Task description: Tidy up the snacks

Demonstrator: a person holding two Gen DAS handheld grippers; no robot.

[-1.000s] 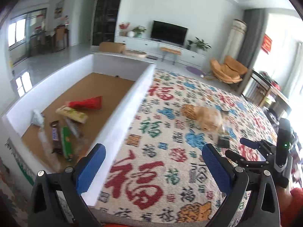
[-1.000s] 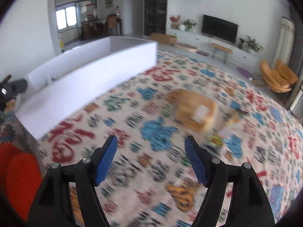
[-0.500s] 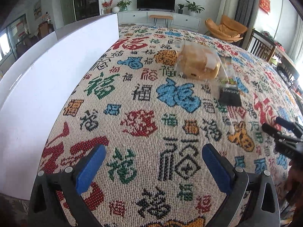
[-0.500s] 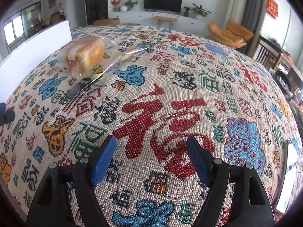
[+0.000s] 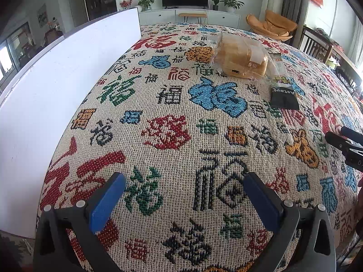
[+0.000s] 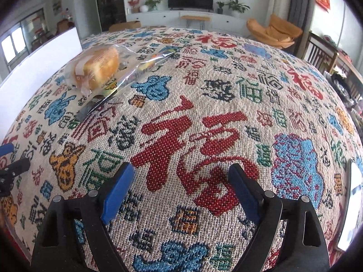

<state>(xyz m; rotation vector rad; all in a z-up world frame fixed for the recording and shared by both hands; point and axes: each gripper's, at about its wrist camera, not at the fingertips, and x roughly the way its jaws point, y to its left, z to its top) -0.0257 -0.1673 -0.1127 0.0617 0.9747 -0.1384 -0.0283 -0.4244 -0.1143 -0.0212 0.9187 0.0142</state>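
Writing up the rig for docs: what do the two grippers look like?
Both match: the left gripper and right gripper each have black plastic finger arms with triangular cutouts and silver screws, tipped with flat blue pads. No cables or sleeves are visible.

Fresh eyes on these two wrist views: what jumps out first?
The loud woven cloth with red, blue and green characters fills both views. On it, far from both tongs, lies bagged bread with a long clear-and-black snack packet beside it. A white box wall runs along the cloth's left edge; the left tongs and right tongs are open and empty.
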